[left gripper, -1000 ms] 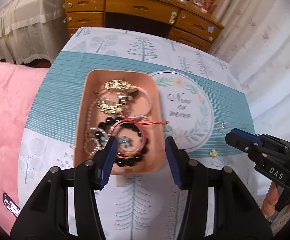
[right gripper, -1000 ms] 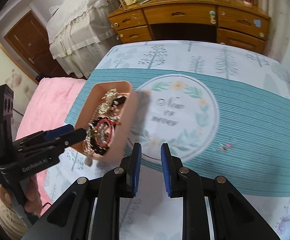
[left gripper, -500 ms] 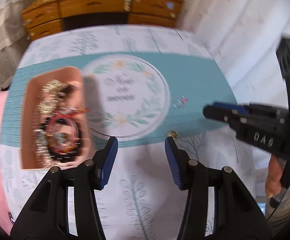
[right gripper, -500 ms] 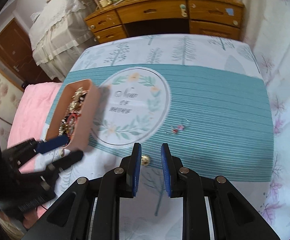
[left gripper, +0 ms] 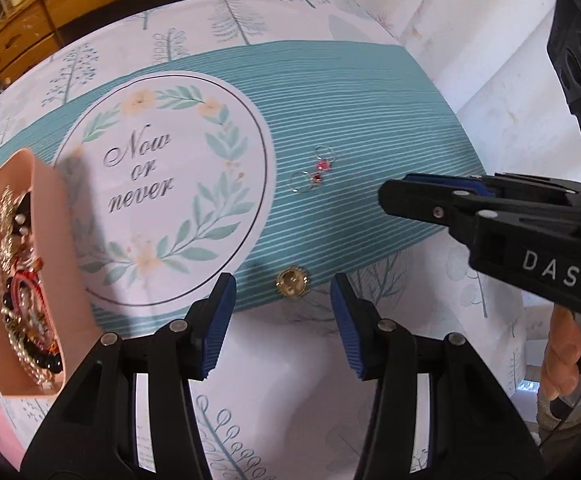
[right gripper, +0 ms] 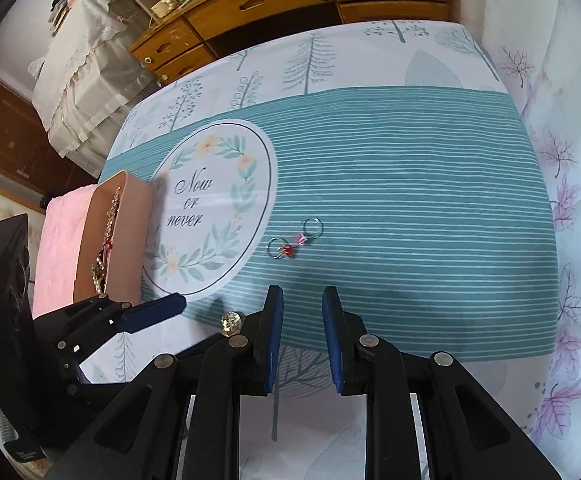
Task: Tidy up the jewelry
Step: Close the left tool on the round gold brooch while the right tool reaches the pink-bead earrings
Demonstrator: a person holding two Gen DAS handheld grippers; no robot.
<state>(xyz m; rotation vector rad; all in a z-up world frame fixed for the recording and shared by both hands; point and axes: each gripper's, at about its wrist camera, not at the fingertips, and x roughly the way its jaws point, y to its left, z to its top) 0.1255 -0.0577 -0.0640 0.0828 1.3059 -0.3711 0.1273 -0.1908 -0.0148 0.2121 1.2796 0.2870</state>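
A small round gold brooch lies on the tablecloth, just ahead of and between the blue pads of my left gripper, which is open and clear of it. Two silver hoop earrings with red and pink stones lie farther out on the teal stripe. My right gripper hovers just short of the earrings, its jaws a narrow gap apart with nothing between them. A pink tray at the left holds several bracelets, beads and gold pieces. The brooch also shows beside the left gripper.
The table's right edge drops to a white curtain. A wooden desk with drawers stands behind the table. A pink blanket lies left of the tray. A hand holds the right gripper's handle.
Both grippers have swung right, away from the tray, and come lower over the cloth. The brooch now sits between the left pads. Neither jaw gap has changed.
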